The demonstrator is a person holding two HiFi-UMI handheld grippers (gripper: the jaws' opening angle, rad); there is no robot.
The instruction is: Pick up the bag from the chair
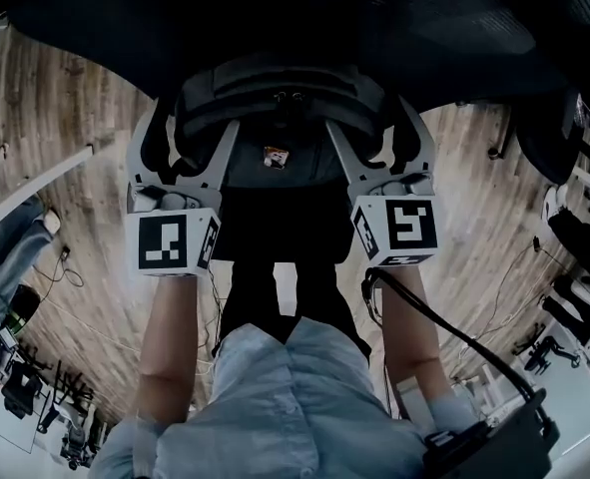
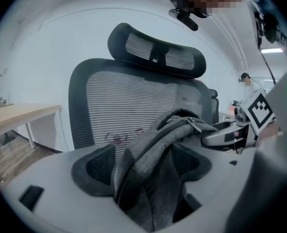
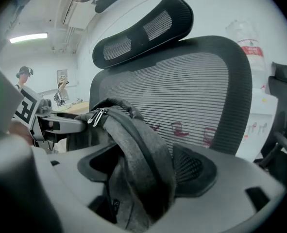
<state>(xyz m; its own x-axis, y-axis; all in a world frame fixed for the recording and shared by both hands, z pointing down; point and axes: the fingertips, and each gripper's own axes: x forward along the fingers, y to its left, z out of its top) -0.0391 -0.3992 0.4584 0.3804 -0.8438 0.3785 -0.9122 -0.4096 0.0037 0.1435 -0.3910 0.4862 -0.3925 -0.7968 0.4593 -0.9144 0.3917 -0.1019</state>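
A grey fabric bag (image 2: 153, 178) with a zip and a top handle hangs in front of a black mesh office chair (image 2: 128, 110). My left gripper (image 2: 143, 171) is shut on one side of the bag, with its cloth bunched between the jaws. My right gripper (image 3: 145, 171) is shut on the other side of the bag (image 3: 138, 159), in front of the chair's back (image 3: 182, 96). In the head view the bag (image 1: 275, 103) spans between the left gripper (image 1: 197, 143) and the right gripper (image 1: 374, 138). The chair's seat (image 1: 275, 18) is dark, and I cannot tell whether the bag rests on it.
The chair's headrest (image 2: 155, 50) rises above its back. A light desk (image 2: 17, 115) stands at the left. Another chair (image 3: 279, 106) stands at the right. People (image 3: 23, 76) are far behind. Cables and gear (image 1: 564, 327) lie on the wood floor (image 1: 55, 118).
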